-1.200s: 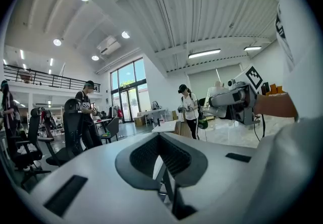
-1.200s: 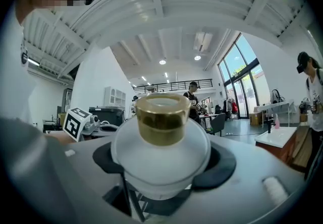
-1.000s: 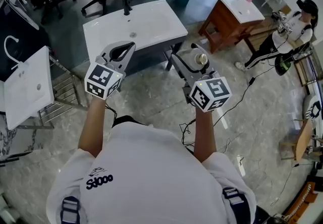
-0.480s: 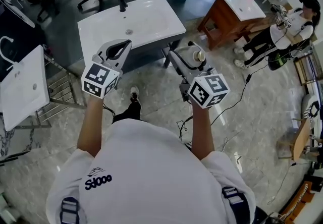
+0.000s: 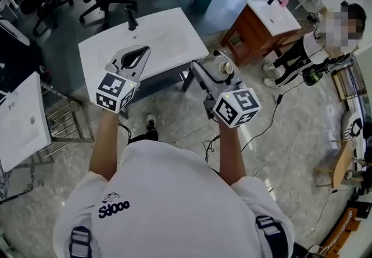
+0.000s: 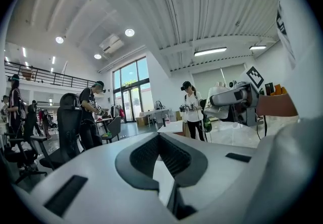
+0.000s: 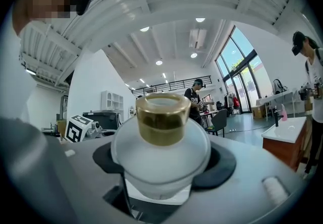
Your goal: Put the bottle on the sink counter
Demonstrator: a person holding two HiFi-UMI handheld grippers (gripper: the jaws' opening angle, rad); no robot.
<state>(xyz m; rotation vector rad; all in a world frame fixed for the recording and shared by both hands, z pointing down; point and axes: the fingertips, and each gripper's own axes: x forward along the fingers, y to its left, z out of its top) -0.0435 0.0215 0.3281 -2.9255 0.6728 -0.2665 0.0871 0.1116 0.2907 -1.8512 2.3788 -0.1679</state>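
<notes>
Mid-carry here, by the look of it. Got the bottle (image 5: 224, 67), frosted white with a gold cap, clamped upright in the right gripper (image 5: 217, 65), hanging in the air just off the sink counter's (image 5: 174, 30) near right corner, not over the top yet. Got the left gripper (image 5: 135, 57) pinched closed on nothing, hovering over the counter's near edge.

For the placement: swing left and forward until fully above the flat white rim, away from the basin dip and the black faucet (image 5: 131, 18) at the counter's far side. Keep upright, lower slowly, wait for the base to sit flat before letting go. Watch that round belly in the pads, probably slippery, so no twisting. Pull the left one clear of the counter first to avoid a bump.
</notes>
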